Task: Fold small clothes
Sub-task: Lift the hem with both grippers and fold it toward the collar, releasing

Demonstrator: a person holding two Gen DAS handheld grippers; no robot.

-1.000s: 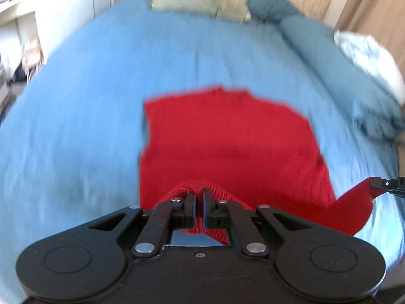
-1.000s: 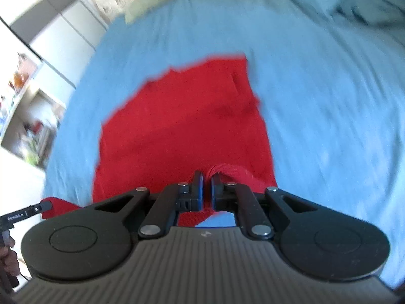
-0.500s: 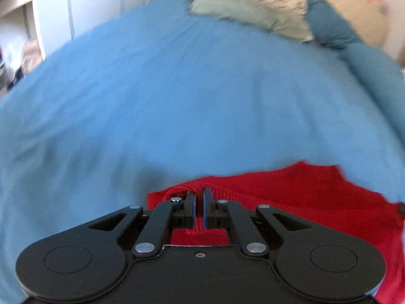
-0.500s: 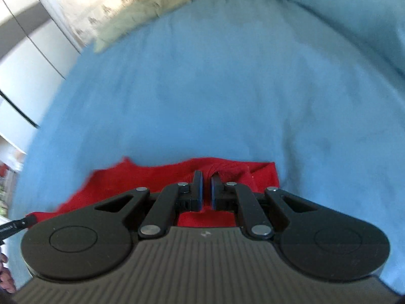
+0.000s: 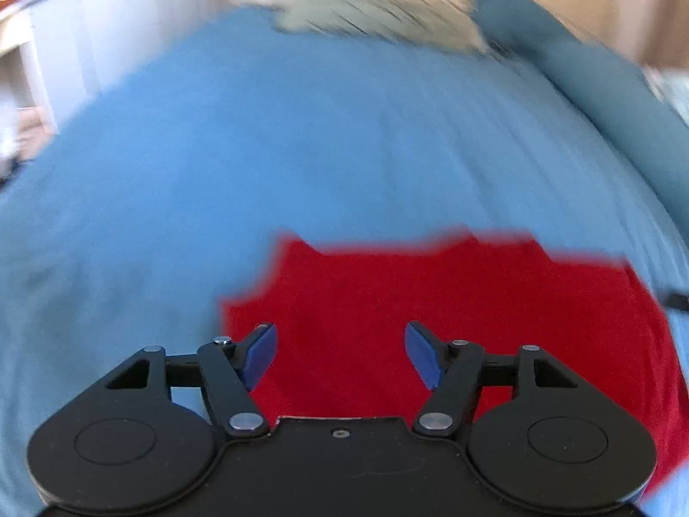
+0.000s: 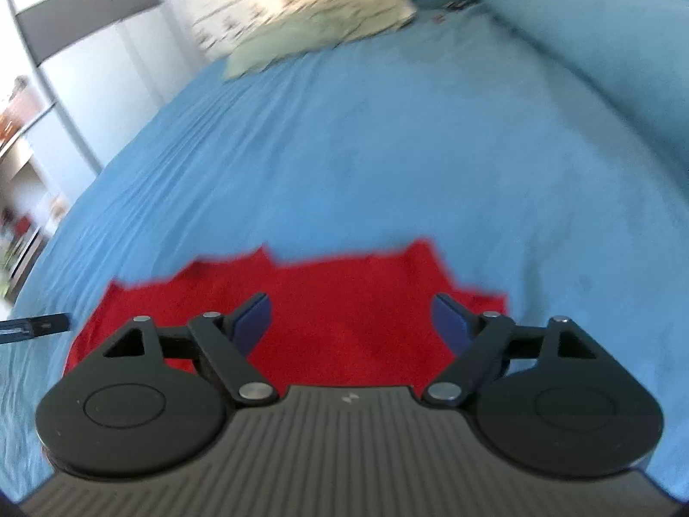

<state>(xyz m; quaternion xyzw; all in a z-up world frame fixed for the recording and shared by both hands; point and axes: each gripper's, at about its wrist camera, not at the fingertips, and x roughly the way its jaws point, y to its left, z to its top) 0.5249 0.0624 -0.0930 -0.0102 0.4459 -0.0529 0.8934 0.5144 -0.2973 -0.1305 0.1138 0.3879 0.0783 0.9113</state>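
Red garment lies flat on the blue bed sheet in the left wrist view, low and right of centre, edges blurred; upper edge jagged with a couple of small peaks; left gripper sits over the near part of the cloth, jaws spread wide, blue pads showing, nothing between them but red fabric underneath; whether the fingertips touch the cloth I cannot tell; tip of the other gripper pokes in at the far right edge, just beside the garment's right side; far end of the bed has a pale green pillow and a teal pillow, both smeared by motion blur; a teal duvet runs down the right side; white furniture at the left edge, too blurred to name.

Right wrist view: same red garment on the sheet, directly ahead of and partly under the right gripper; jaws spread wide, blue pads visible, holding nothing; cloth spans from the left finger to past the right finger, top edge uneven with two small points; a dark gripper tip shows at the left edge, near the garment's left corner, contact unclear; pale green pillow at the head of the bed; duvet bunched along the right; wardrobe and shelves at left, blurred.
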